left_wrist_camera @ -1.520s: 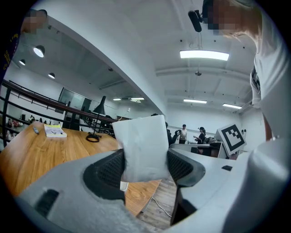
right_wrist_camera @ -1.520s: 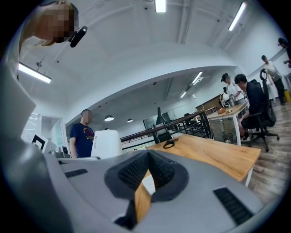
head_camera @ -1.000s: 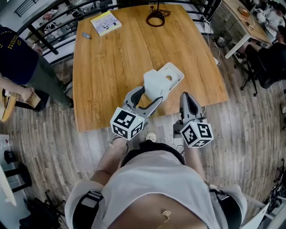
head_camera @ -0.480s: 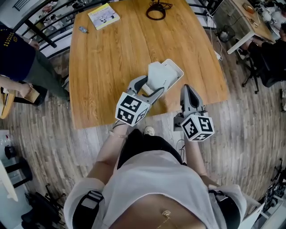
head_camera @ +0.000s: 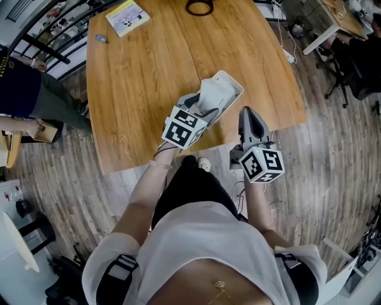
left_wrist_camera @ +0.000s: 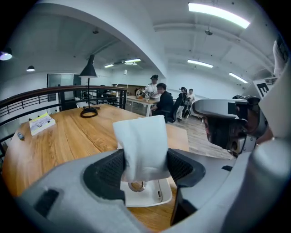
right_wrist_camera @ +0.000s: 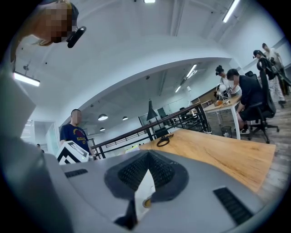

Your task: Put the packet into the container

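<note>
My left gripper (head_camera: 205,108) is shut on a white packet (head_camera: 212,95), which stands upright between its jaws. The packet (left_wrist_camera: 142,144) hangs just above a white container (head_camera: 231,88) lying near the front edge of the wooden table (head_camera: 143,83). In the left gripper view, the container (left_wrist_camera: 150,195) shows below the packet with a small round ring inside it. My right gripper (head_camera: 247,113) stays to the right of the container, above the table's front edge, jaws shut. Only a thin white sliver shows in the slit of the right gripper (right_wrist_camera: 143,195).
A yellow booklet (head_camera: 127,16), a small dark object (head_camera: 100,39) and a black cable coil (head_camera: 199,7) lie at the table's far end. A person (head_camera: 18,89) stands left of the table. Desks with seated people (right_wrist_camera: 243,91) are at the right.
My left gripper has moved forward and a little right with the packet, closer over the container. The right gripper has hardly moved.
</note>
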